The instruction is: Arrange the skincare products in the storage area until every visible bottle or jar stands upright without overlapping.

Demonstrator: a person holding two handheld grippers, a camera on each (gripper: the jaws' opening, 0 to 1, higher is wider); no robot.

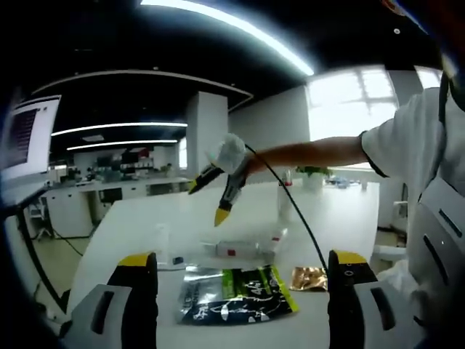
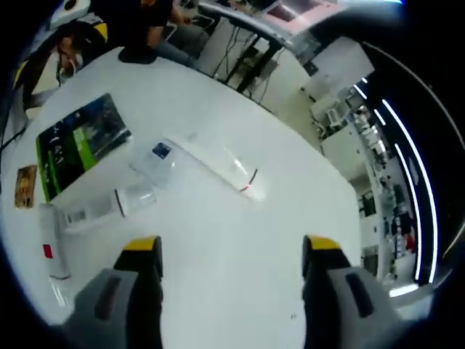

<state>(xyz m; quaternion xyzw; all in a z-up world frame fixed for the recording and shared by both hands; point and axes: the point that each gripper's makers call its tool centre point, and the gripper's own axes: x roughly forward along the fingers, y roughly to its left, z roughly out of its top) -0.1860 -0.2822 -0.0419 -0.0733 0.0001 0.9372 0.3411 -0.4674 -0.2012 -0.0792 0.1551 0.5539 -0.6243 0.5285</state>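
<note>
Clearly, in the left gripper view the left gripper (image 1: 243, 291) was open, its two yellow-tipped jaws standing wide apart with nothing between them, above the near edge of the white counter (image 1: 145, 218). Just ahead of it lay a flat dark-and-green foil pouch (image 1: 236, 294), and beside that a small golden sachet (image 1: 308, 277). Behind the pouch a clear bottle with a red mark (image 1: 243, 247) lay on its side. Higher up, the right gripper (image 1: 211, 196) hung over the counter in the person's hand (image 1: 231, 154); whether it was open I could not tell from there.

In the right gripper view, the right gripper (image 2: 232, 273) was open and empty too, hovering over bare counter. Four products lay flat and well apart: a long clear tube with a red end (image 2: 218, 163), a small clear bottle with a blue label (image 2: 158, 163), a white-capped bottle (image 2: 102, 207) and a white tube with a red mark (image 2: 49, 251) near the counter's edge.

These items looked light, smooth and probably slippery, and they may roll. I would take each across its middle body, not at the cap, and squeeze gently, since thin plastic could bend. There was wide free room at the counter centre for standing them up; the white tube near the edge needed care.
</note>
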